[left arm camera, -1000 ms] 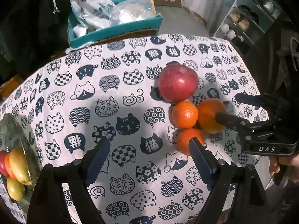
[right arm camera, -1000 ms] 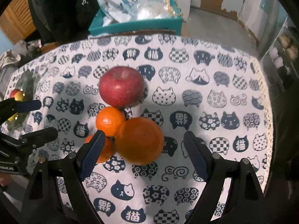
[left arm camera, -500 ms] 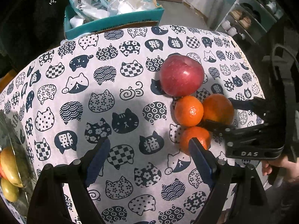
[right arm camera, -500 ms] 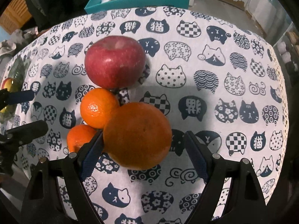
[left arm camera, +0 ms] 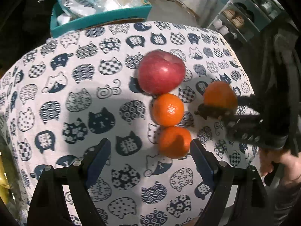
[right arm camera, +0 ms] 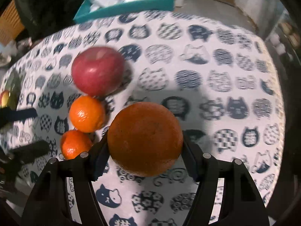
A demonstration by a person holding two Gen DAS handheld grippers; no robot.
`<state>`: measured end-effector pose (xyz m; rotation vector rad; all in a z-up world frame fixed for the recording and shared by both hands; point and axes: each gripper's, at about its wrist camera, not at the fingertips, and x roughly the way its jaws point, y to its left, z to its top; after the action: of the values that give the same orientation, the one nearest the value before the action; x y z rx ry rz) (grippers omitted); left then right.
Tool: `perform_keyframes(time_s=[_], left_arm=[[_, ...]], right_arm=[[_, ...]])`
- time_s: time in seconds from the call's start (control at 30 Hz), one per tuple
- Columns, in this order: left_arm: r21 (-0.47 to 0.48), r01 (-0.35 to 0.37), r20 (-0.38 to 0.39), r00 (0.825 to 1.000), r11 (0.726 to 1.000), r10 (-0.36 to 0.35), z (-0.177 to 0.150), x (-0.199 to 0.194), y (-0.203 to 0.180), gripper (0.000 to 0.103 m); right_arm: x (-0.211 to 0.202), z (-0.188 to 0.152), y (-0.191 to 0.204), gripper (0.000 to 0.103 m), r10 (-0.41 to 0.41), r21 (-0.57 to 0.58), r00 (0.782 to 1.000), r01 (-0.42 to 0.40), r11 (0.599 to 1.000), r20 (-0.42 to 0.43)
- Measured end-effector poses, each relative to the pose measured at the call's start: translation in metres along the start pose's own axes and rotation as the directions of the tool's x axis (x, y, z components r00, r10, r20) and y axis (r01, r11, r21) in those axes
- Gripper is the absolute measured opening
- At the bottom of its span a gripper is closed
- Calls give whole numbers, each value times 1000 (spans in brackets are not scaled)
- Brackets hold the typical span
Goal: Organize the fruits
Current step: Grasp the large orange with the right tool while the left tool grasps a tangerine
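Observation:
My right gripper (right arm camera: pixel 144 150) is shut on a large orange (right arm camera: pixel 145 138) and holds it just off the cat-print cloth; it also shows in the left wrist view (left arm camera: pixel 220 96). A red apple (left arm camera: pixel 161 74) and two small tangerines (left arm camera: pixel 168 109) (left arm camera: pixel 175 142) lie in a row on the cloth. They show in the right wrist view too: the apple (right arm camera: pixel 97 71), one tangerine (right arm camera: pixel 87 114) and the other (right arm camera: pixel 76 144). My left gripper (left arm camera: pixel 148 160) is open and empty, its right finger beside the nearest tangerine.
A teal box (left arm camera: pixel 101 17) with plastic bags stands beyond the table's far edge. A glass bowl with fruit (right arm camera: pixel 7 96) sits at the table's left. Shelves (left arm camera: pixel 250 17) stand at the far right. The table's right edge is near my right hand (left arm camera: pixel 282 167).
My right gripper closed on the large orange and lifted it away from the tangerines, to the right. My left gripper moved slightly closer to the fruit.

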<state>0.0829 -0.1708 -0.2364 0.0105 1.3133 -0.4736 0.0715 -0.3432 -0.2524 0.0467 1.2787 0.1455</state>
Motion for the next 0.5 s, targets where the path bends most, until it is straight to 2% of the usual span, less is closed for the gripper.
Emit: perform_keyframes(time_s=[0.2,0.5], left_arm=[[16,20,-36,999,1000,-20,-2,16,-14,87],[24,13,-67,998,1000,-11,-11,42,-24,86]], right_arm=[[-21,-1,-21,68,-6,65,999,3,998,33],[-21,-1,-15,68,8,73,999,-10,997,32]])
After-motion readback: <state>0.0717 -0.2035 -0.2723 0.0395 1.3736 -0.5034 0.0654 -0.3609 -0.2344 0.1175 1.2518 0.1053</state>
